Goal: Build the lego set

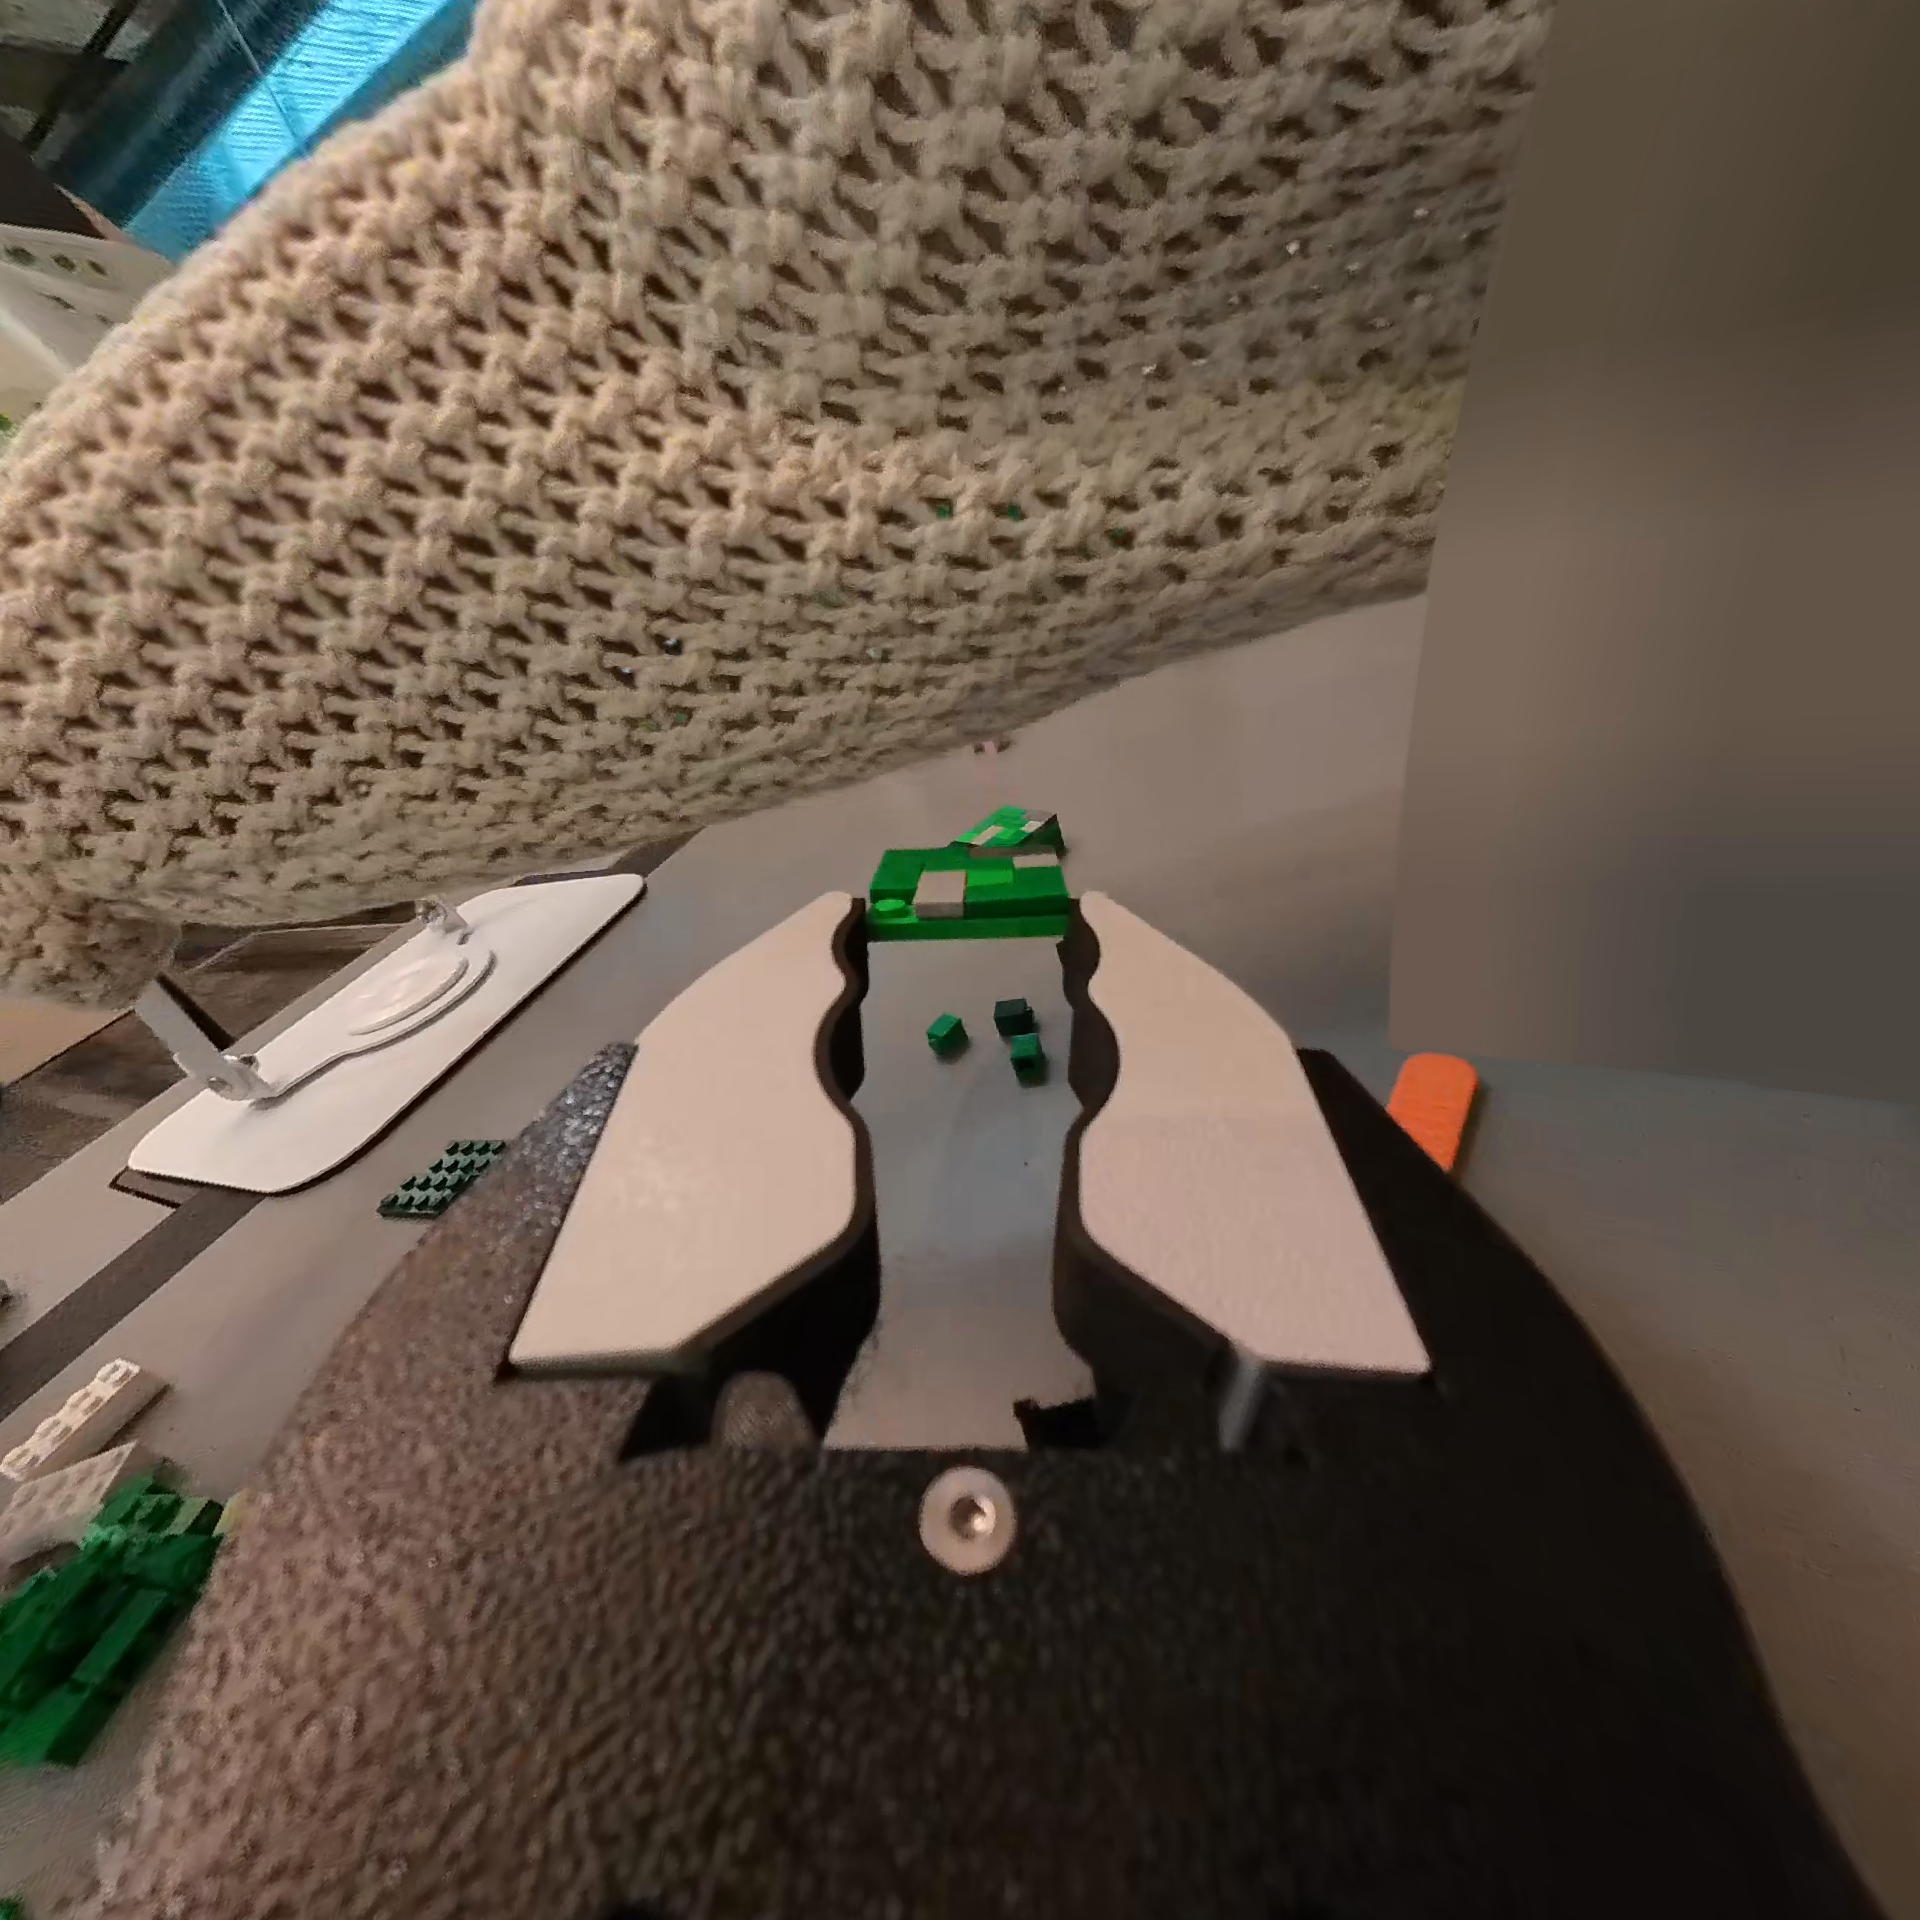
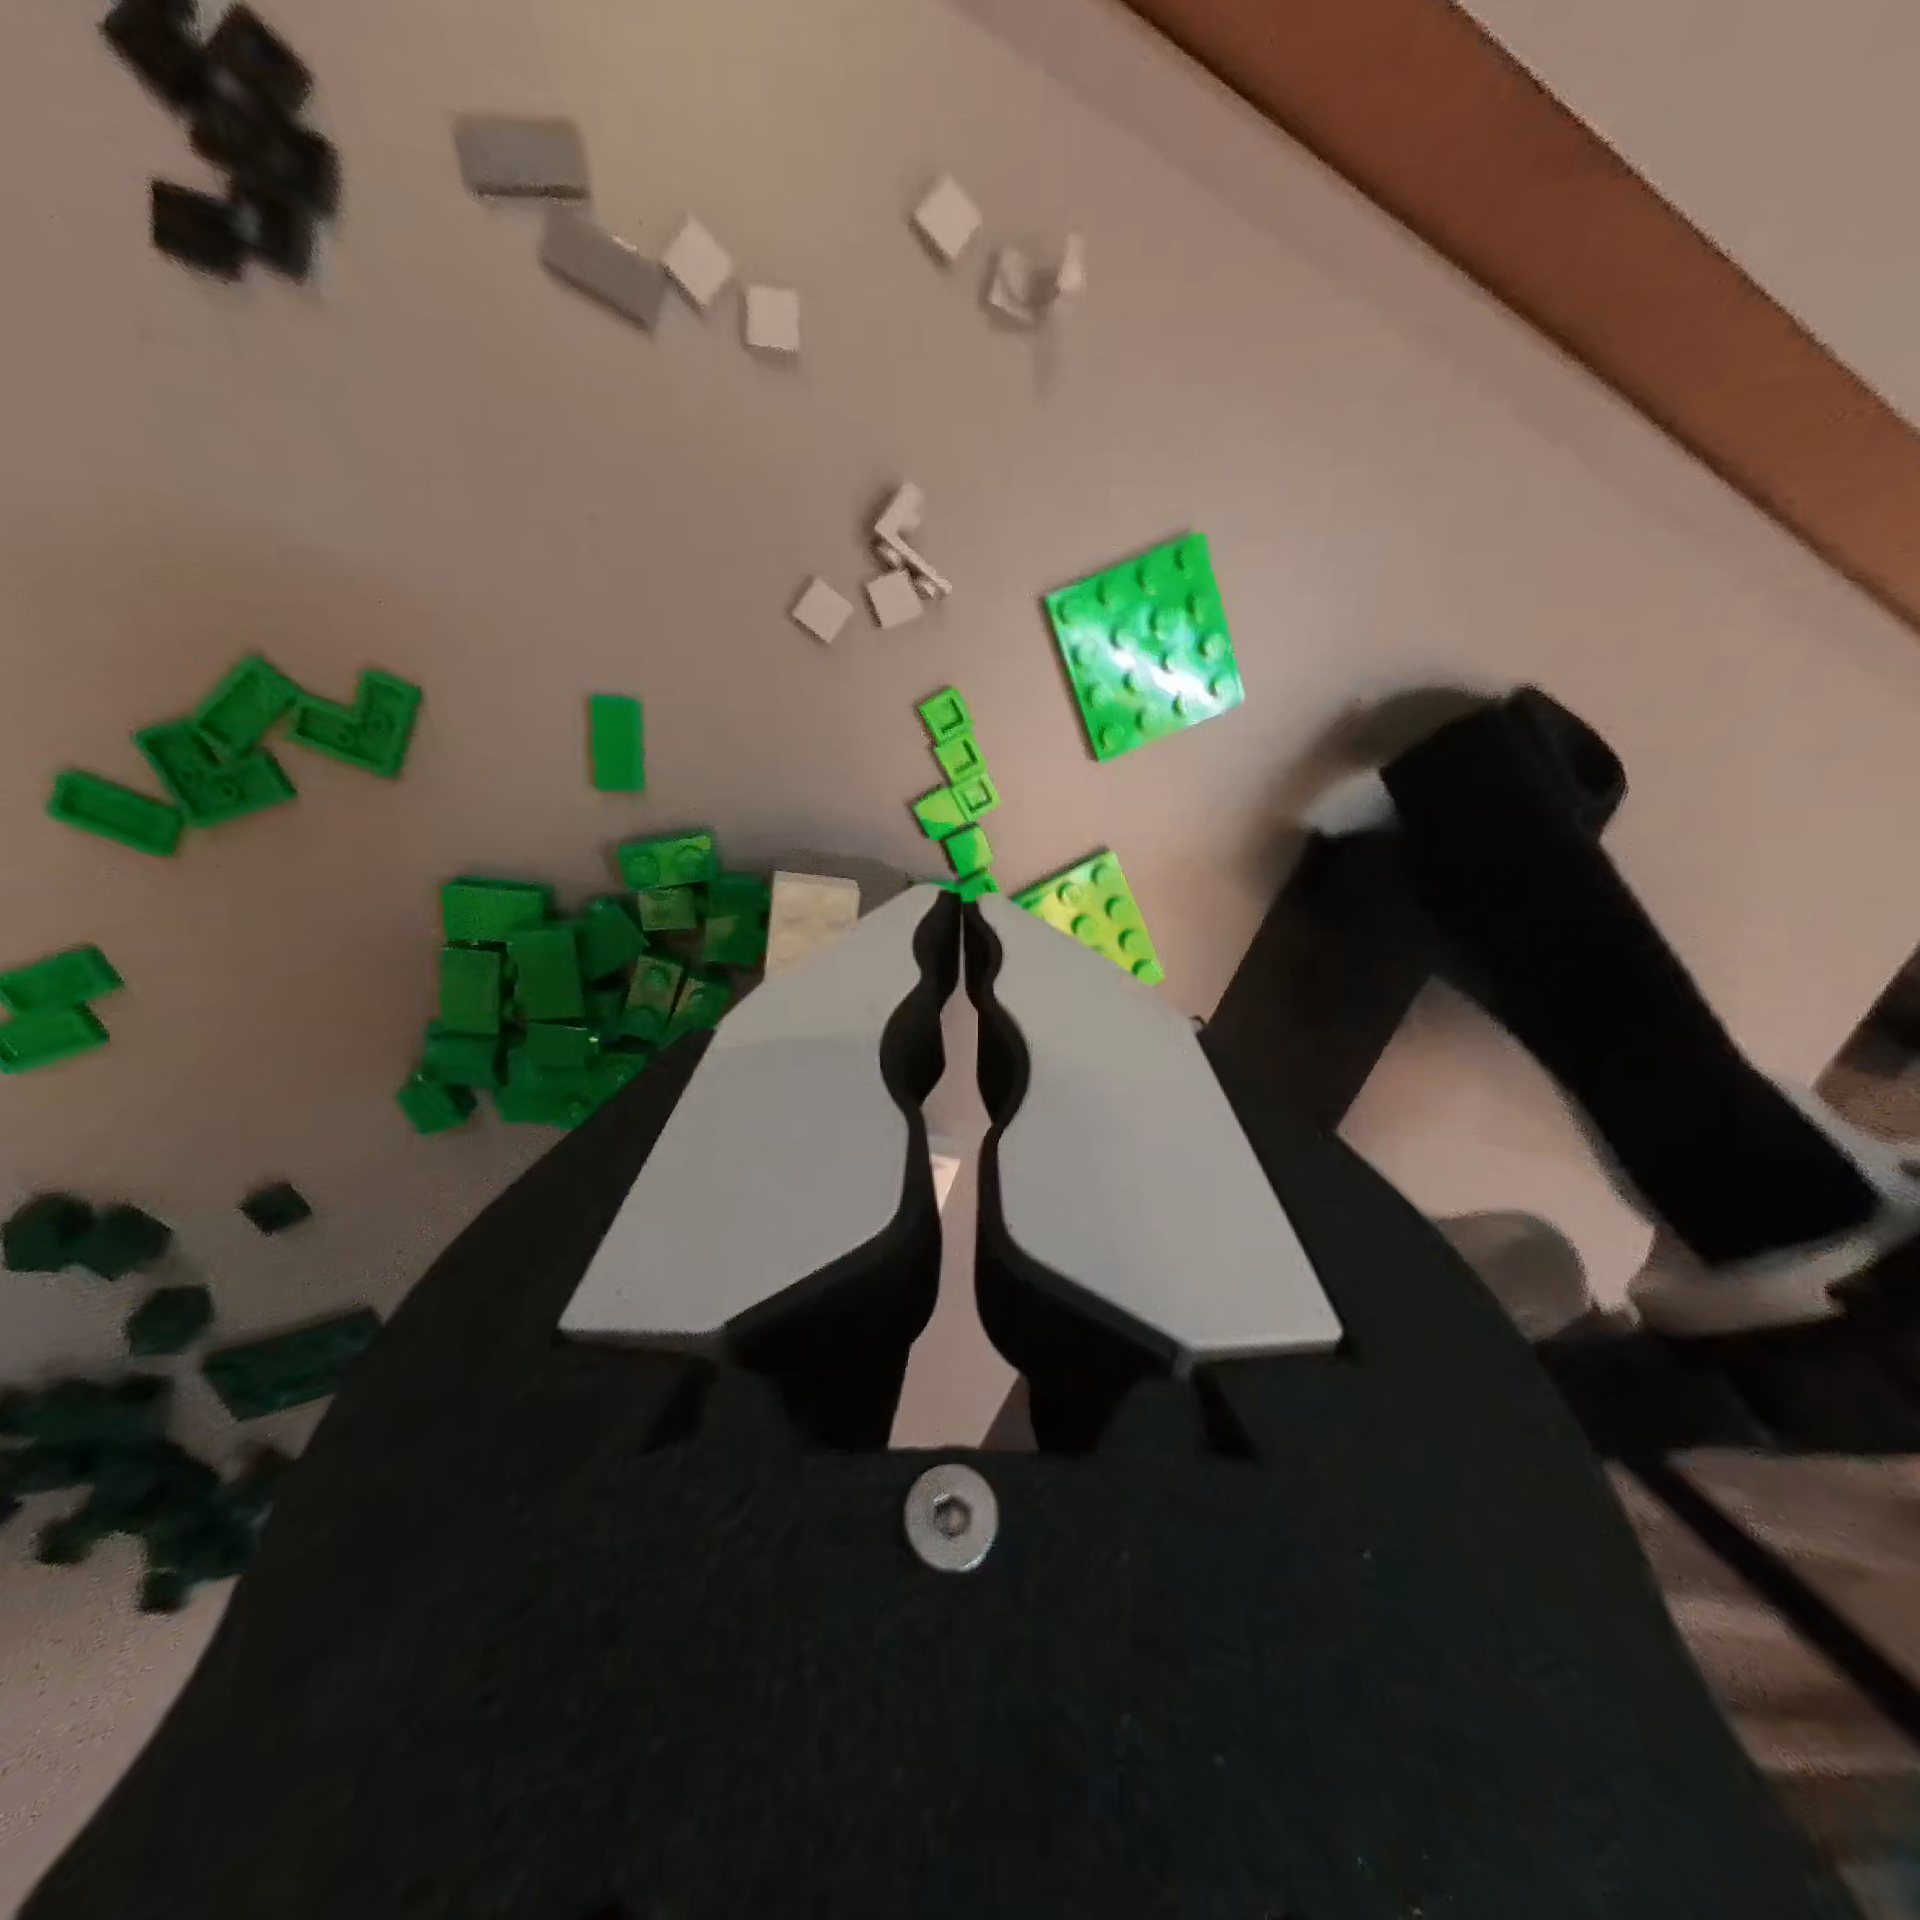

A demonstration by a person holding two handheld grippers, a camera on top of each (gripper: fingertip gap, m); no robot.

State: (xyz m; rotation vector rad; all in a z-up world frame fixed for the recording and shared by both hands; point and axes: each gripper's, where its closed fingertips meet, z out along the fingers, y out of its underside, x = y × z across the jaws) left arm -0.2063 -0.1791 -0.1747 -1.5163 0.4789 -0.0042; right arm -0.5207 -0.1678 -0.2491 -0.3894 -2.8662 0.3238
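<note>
In the left wrist view my left gripper [image 1: 966, 920] is shut on a flat green lego build [image 1: 977, 888] with grey tiles on top, clamped by its sides between both fingertips. A second small green and grey build [image 1: 1013, 828] lies just beyond it. Three small dark green pieces [image 1: 1010, 1015] lie on the table between the fingers. In the right wrist view my right gripper [image 2: 966, 899] is shut, with a small bright green tile [image 2: 974, 885] pinched at its very tips. It is the near end of a row of small green tiles [image 2: 961, 769].
A knitted sleeve [image 1: 727, 416] hangs over the left view. A white stand [image 1: 395, 1029] and an orange tool [image 1: 1434, 1107] flank the gripper. Right view: green square plate [image 2: 1143, 644], wedge plate [image 2: 1101, 920], green pile [image 2: 561, 987], grey tiles [image 2: 623, 260], dark green pieces [image 2: 104, 1403], black frame [image 2: 1610, 987]. About 30 centimetres separates my left fingertips from my right.
</note>
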